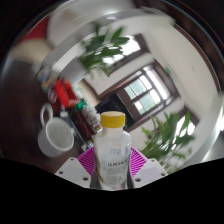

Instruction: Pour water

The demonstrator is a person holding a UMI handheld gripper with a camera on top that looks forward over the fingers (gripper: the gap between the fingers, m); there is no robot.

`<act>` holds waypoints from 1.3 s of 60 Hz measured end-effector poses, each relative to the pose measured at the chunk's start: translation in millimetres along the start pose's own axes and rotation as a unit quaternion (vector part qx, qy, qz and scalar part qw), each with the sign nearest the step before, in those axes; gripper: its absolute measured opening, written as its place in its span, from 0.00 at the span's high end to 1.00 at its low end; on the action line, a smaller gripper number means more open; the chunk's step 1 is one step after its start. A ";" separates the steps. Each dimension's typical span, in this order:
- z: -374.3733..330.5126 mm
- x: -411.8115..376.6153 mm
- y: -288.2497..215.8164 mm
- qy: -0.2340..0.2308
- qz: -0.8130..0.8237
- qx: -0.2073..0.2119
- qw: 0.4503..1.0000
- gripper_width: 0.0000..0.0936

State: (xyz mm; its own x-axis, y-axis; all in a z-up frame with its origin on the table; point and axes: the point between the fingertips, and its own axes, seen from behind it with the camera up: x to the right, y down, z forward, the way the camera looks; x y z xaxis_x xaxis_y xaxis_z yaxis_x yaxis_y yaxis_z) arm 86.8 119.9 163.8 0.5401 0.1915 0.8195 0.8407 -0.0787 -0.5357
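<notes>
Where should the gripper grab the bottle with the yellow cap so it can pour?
Best around the middle, on the labelled body of the bottle, below the yellow cap. The body looks straight-sided and wider than the neck, so the pads get flat contact. Come from the side: the gripper already has the bottle between its fingers at label height, seemingly clamped.

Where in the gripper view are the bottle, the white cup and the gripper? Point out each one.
bottle [114, 152]: gripper view, on its label, held between the fingers.
white cup [56, 138]: gripper view, on its side wall.
gripper [113, 172]: gripper view, midway between the fingertips, shut on the bottle.
</notes>
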 end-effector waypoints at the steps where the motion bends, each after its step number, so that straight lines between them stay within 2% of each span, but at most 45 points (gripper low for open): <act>1: -0.5 -0.7 0.3 -0.001 0.042 0.003 0.999 0.56; 8: 0.8 -2.4 11.6 -0.068 0.283 0.012 0.957 0.56; 15: 7.1 -2.2 33.4 -0.089 0.407 0.019 0.909 0.55; 27: 16.8 -19.2 54.7 -0.092 0.453 0.028 0.887 0.55; 37: 25.8 -54.5 71.4 -0.104 0.436 0.010 0.894 0.56; 39: 26.8 -62.4 77.9 -0.105 0.428 0.004 0.898 0.51; 40: 26.0 -58.2 74.8 -0.098 0.429 0.020 0.898 0.55; 41: 26.1 -60.3 76.6 -0.098 0.428 0.018 0.898 0.55; 50: 25.6 -58.9 79.2 -0.100 0.443 0.016 0.891 0.55; 58: 25.2 -57.8 79.4 -0.097 0.456 0.009 0.885 0.42; 62: 22.9 -62.0 84.2 -0.099 0.454 -0.009 0.886 0.36; 67: 13.9 -61.5 88.5 -0.092 0.456 -0.026 0.885 0.17; 68: 10.0 -61.4 89.2 -0.090 0.456 -0.029 0.885 0.10; 78: -48.3 -57.5 87.9 -0.075 0.469 -0.038 0.879 0.09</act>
State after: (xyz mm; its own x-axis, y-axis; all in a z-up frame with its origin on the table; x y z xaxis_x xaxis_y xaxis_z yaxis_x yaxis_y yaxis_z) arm 131.5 54.7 79.4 0.9908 0.1341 -0.0156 0.0304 -0.3348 -0.9418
